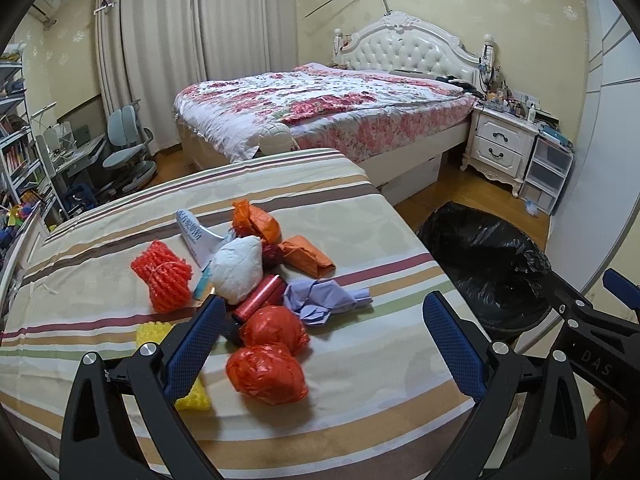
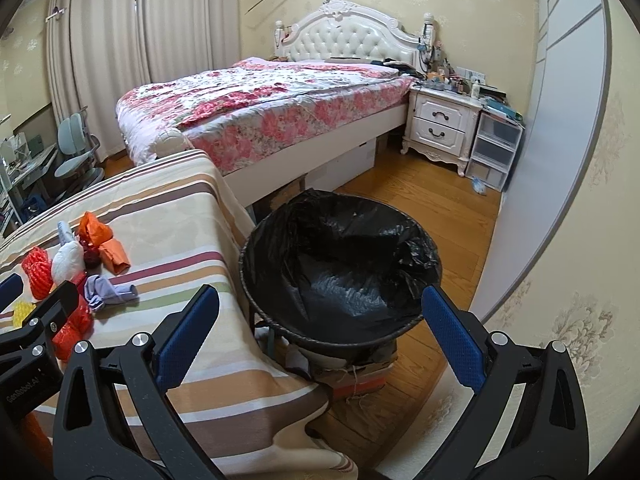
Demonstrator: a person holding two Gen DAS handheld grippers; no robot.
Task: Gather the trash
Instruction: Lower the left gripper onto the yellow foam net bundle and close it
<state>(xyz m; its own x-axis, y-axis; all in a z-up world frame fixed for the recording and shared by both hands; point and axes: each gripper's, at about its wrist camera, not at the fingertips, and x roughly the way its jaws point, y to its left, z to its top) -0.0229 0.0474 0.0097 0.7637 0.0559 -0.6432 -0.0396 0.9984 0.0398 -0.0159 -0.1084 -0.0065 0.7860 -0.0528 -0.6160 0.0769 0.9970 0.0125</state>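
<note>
A heap of trash lies on the striped cloth (image 1: 360, 400): two red plastic balls (image 1: 267, 374), a red roll (image 1: 258, 298), purple crumpled paper (image 1: 320, 298), a white wad (image 1: 236, 266), orange bags (image 1: 256, 222), red foam netting (image 1: 164, 276) and yellow foam (image 1: 196, 396). My left gripper (image 1: 324, 312) hovers open just above the red balls, holding nothing. In the right wrist view the bin with a black liner (image 2: 340, 272) stands beside the table, and my right gripper (image 2: 320, 312) is open and empty above its near rim. The same heap (image 2: 72, 264) shows far left there.
A bed with a floral cover (image 1: 320, 108) stands behind the table. A white nightstand (image 2: 440, 124) and plastic drawers (image 2: 494, 148) line the right wall. A desk chair (image 1: 128, 148) and shelves sit at far left. The bin rests on a cardboard box (image 2: 360, 376) on the wood floor.
</note>
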